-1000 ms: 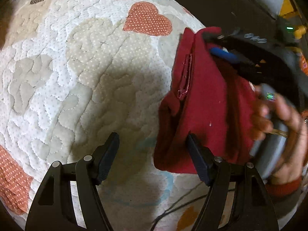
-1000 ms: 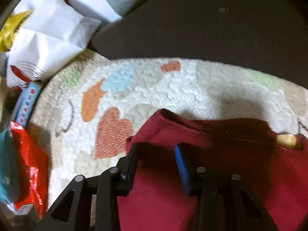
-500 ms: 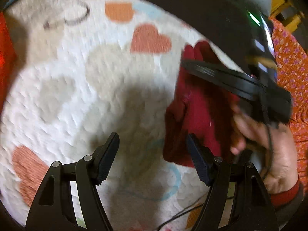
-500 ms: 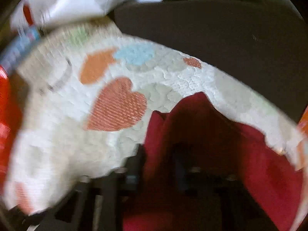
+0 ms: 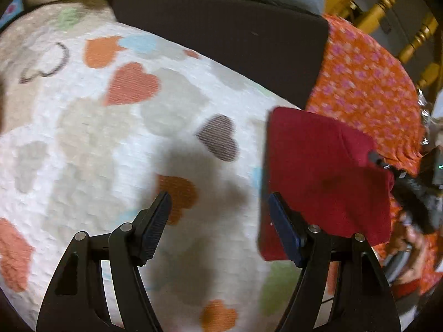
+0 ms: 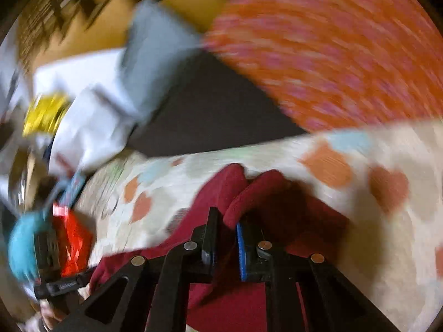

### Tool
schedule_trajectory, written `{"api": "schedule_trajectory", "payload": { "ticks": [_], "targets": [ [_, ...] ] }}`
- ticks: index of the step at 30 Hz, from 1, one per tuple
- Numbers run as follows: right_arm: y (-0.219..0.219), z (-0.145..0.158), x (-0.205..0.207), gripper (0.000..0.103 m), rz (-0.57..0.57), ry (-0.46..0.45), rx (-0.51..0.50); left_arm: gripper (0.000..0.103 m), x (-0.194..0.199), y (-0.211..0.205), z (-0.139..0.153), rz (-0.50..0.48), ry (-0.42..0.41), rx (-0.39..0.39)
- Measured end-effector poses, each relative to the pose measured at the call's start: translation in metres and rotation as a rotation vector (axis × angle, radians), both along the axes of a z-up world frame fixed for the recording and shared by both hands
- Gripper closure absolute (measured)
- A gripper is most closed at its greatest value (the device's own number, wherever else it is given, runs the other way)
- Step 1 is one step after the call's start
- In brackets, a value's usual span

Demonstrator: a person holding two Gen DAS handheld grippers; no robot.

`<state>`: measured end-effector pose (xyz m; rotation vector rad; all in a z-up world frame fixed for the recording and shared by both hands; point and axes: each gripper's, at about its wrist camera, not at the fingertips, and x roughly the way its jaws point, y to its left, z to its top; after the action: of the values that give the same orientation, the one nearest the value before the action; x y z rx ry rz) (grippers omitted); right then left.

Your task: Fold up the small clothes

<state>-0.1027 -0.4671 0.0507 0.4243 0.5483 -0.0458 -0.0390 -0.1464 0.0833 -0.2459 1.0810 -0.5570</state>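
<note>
A dark red small garment [image 5: 321, 177] hangs folded above the heart-print quilt [image 5: 110, 144], at the right of the left wrist view. My right gripper [image 6: 225, 231] is shut on the garment's [image 6: 260, 191] bunched edge and holds it up; its black body [image 5: 412, 193] shows at the far right of the left wrist view. My left gripper [image 5: 218, 221] is open and empty, its right finger [image 5: 285, 232] beside the cloth's lower left edge.
An orange flowered cloth [image 5: 368, 88] lies behind the garment. A dark cushion [image 5: 221, 30] borders the quilt's far edge. White bags [image 6: 91, 110], a red packet [image 6: 72, 246] and a teal object [image 6: 22, 246] lie off the quilt. Yellow wooden furniture [image 5: 398, 2] stands at the back right.
The right gripper has swung the red garment up and to the right, toward the orange cloth. The left gripper stays open and has pulled back, so more of the quilt shows.
</note>
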Motion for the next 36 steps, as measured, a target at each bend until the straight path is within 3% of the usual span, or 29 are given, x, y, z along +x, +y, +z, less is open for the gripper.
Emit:
{"api": "schedule_trajectory", "payload": {
  "ticks": [2,4,7,8,10,14,16,17,18,20,22,26,28,31,32,34,35,36],
  "targets": [
    [-0.032,-0.028,-0.005,0.089,-0.065,0.064,0.037,0.030,-0.006,-0.020,-0.005,-0.047,-0.025,0.038],
    [-0.056,-0.053,-0.012,0.081,-0.112,0.096,0.155,0.030,-0.009,-0.039,-0.009,-0.073,-0.050,0.089],
    [-0.065,-0.066,-0.039,0.061,-0.120,-0.035,0.347,0.030,-0.010,-0.053,-0.023,-0.115,-0.038,0.095],
    [-0.063,-0.064,-0.045,0.053,-0.123,-0.060,0.356,0.030,-0.011,-0.056,-0.024,-0.126,-0.037,0.090],
    [-0.052,-0.059,-0.049,0.052,-0.116,-0.058,0.329,0.030,-0.015,-0.068,-0.025,-0.158,-0.037,0.076],
    [-0.024,-0.060,-0.021,0.052,-0.107,0.115,0.168,0.030,-0.031,-0.094,-0.027,-0.244,-0.032,0.059],
    [-0.015,-0.067,-0.011,0.060,-0.100,0.158,0.148,0.030,-0.039,-0.102,-0.030,-0.284,-0.037,0.082],
    [-0.011,-0.070,-0.014,0.076,-0.080,0.156,0.133,0.030,-0.044,-0.107,-0.033,-0.310,-0.036,0.095],
    [-0.004,-0.066,-0.011,0.084,-0.057,0.148,0.086,0.030,-0.046,-0.109,-0.034,-0.325,-0.034,0.100],
    [0.005,-0.056,-0.012,0.086,-0.045,0.132,0.000,0.030,-0.052,-0.114,-0.037,-0.355,-0.024,0.103],
    [0.006,-0.043,-0.021,0.101,-0.046,0.099,-0.025,0.030,-0.057,-0.117,-0.036,-0.378,-0.037,0.102],
    [-0.008,-0.029,-0.034,0.100,-0.101,0.077,-0.055,0.030,-0.065,-0.130,-0.038,-0.430,-0.074,0.103],
    [-0.011,-0.044,-0.027,0.100,-0.119,0.120,-0.035,0.029,-0.066,-0.134,-0.044,-0.440,-0.092,0.130],
    [-0.001,-0.061,-0.020,0.100,-0.127,0.197,-0.088,0.027,-0.065,-0.136,-0.048,-0.444,-0.093,0.133],
    [0.001,-0.062,-0.023,0.096,-0.129,0.195,-0.093,0.027,-0.064,-0.136,-0.047,-0.443,-0.090,0.131],
    [0.004,-0.059,-0.030,0.077,-0.125,0.180,-0.071,0.027,-0.063,-0.133,-0.043,-0.447,-0.079,0.124],
    [0.005,-0.056,-0.035,0.055,-0.123,0.172,-0.057,0.027,-0.061,-0.132,-0.041,-0.447,-0.067,0.117],
    [0.005,-0.053,-0.040,0.053,-0.126,0.164,-0.041,0.027,-0.059,-0.130,-0.039,-0.446,-0.057,0.111]
  ]
}}
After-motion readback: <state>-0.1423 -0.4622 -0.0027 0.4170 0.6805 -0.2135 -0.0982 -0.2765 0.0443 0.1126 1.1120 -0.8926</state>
